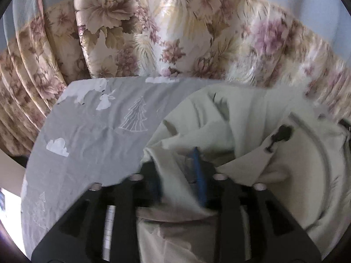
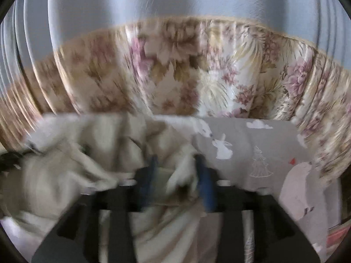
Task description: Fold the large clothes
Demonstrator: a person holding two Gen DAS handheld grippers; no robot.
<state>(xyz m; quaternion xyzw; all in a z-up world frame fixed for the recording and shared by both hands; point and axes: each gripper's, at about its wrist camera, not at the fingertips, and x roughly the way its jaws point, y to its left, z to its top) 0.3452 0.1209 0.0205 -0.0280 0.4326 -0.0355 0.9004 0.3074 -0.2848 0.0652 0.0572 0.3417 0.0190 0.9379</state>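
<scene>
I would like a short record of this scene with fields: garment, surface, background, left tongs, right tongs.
garment: pale cream crumpled cloth garment, black print on it
surface: grey bedsheet with white rabbits and trees
background: floral beige-pink pleated curtain
left tongs: cloth between the blue fingers
right tongs: cloth between them, picture blurred

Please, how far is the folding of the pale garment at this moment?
Done: no finished fold shows; the pale garment lies bunched on the grey printed sheet. In hand: the left gripper and the right gripper each have its cloth between their fingers. Left: spreading it flat and making every fold.
</scene>
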